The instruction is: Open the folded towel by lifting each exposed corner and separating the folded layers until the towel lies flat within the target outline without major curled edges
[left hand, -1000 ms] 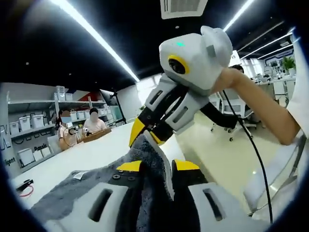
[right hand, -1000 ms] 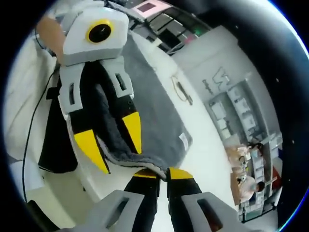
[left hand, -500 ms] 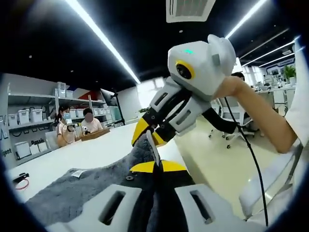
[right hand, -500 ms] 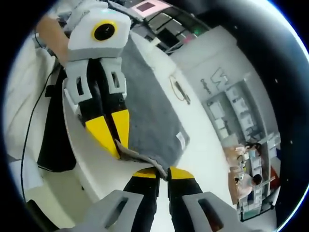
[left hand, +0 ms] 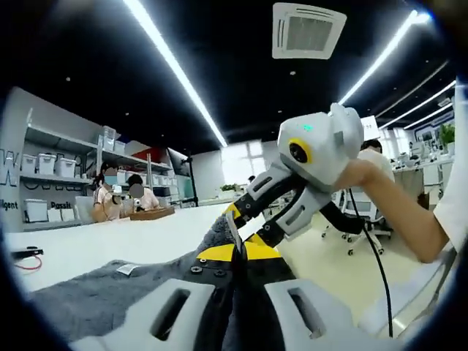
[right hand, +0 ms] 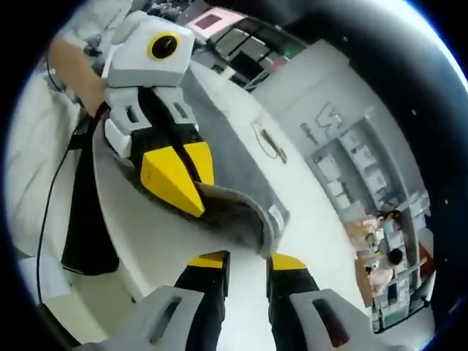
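Since half a second ago, your right gripper (right hand: 246,257) has spread its yellow-tipped jaws apart, and the grey terry towel (right hand: 234,157) edge that sat pinched between them now arches free just above the gap. Your left gripper (left hand: 239,252) has kept its jaws pressed together on a thin raised fold of the towel (left hand: 110,292); in the right gripper view, that same left gripper (right hand: 179,179) clamps the towel's near edge and lifts it off the white table (right hand: 157,241). In the left gripper view, your right gripper (left hand: 241,216) has drawn back from the towel's peak, with its tips beside the fold; contact cannot be confirmed. Most of the towel lies spread along the table, running away from the lifted edge, with its small white label (right hand: 276,215) at the far corner. A red-and-black cable (left hand: 25,256) rests on the table beyond the towel.
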Available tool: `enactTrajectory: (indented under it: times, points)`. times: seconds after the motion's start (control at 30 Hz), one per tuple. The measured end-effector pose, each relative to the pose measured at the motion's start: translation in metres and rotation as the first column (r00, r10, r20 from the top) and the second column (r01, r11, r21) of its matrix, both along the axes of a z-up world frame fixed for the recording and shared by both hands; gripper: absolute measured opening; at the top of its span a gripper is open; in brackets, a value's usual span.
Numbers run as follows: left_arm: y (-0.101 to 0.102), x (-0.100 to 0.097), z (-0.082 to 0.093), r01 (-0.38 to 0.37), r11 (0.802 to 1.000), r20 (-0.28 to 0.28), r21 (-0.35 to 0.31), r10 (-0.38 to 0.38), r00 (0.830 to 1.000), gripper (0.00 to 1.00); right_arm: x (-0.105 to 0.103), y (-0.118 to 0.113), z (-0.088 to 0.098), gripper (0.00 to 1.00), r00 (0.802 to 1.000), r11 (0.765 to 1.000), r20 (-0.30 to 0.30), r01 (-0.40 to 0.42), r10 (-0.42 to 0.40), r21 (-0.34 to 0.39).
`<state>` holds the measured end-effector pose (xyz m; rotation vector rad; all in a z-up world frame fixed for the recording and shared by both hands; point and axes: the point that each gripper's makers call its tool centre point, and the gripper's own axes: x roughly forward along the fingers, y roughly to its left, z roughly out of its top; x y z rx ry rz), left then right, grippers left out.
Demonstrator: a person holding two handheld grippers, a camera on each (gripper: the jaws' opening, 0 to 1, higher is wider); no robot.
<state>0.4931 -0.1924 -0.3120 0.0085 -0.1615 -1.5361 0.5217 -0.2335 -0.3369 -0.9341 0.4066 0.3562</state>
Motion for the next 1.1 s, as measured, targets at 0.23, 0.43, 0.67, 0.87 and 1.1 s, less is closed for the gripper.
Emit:
enactTrajectory:
  times: [0.23,0.43,0.67,0.87,1.1]
  points:
    - [0.003,0.008,0.011,-0.064,0.997,0.109,-0.046,0.069,0.992,0.02,0.007,0.006,0.002,0.29,1.0,0.996,0.023,-0.004,0.002,0.085]
    - [0.006,0.02,0.012,-0.096,0.995,-0.197,-0.027,0.089,0.976,0.02,0.012,0.003,0.002,0.33,1.0,0.995,0.021,0.002,-0.004,0.102]
    - [0.014,0.044,0.036,-0.103,0.989,-0.318,-0.109,0.063,0.946,0.02,0.016,0.015,-0.007,0.45,1.0,0.991,-0.021,-0.018,0.021,0.132]
    - [0.029,0.052,0.037,-0.121,0.987,-0.315,-0.101,0.084,0.945,0.02,0.017,0.017,-0.004,0.44,0.999,0.991,-0.007,-0.032,0.033,0.126]
    - [0.054,0.058,0.032,-0.173,0.983,-0.271,-0.067,0.149,0.951,0.02,0.024,0.019,-0.004,0.45,0.999,0.994,-0.009,-0.038,0.039,0.102]
